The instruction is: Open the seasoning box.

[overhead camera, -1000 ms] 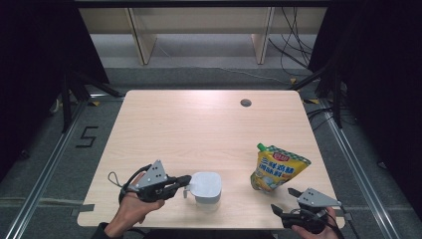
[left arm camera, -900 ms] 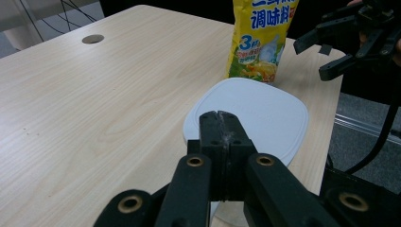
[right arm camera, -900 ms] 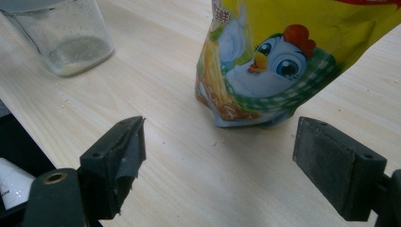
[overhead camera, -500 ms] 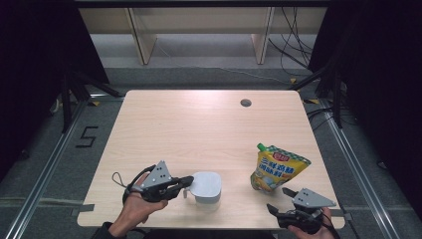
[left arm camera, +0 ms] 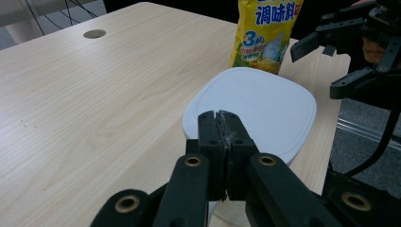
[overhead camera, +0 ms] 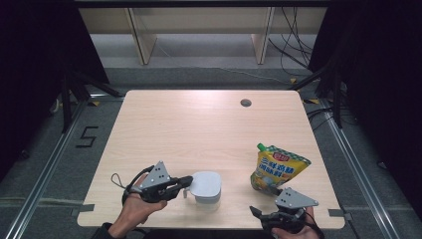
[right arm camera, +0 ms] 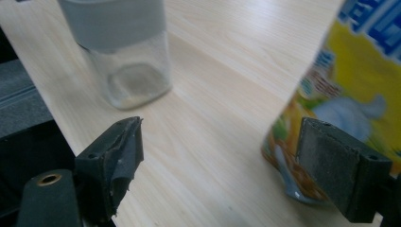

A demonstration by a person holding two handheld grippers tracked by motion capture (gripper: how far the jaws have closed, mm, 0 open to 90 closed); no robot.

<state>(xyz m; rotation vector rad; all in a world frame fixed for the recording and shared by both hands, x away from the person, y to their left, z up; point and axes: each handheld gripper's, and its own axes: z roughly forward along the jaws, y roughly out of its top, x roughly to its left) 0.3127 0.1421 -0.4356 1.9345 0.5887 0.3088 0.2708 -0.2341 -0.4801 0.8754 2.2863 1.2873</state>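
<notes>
High view: I see my left gripper [overhead camera: 186, 181] at the near left of the table [overhead camera: 199, 124], its jaws pressed together with nothing between them, tips right against the container [overhead camera: 206, 186]. The container is a clear, squarish tub with a pale grey, rounded-corner lid [left arm camera: 250, 111], standing upright near the front edge. Just to its right stands a yellow pouch [overhead camera: 276, 169] with a green cap and blue lettering, a picture of food low on its front. My right gripper [overhead camera: 259, 214] sits at the near right corner, its jaws spread wide, having just been opening; nothing is between them, with the pouch just beyond one jaw.
</notes>
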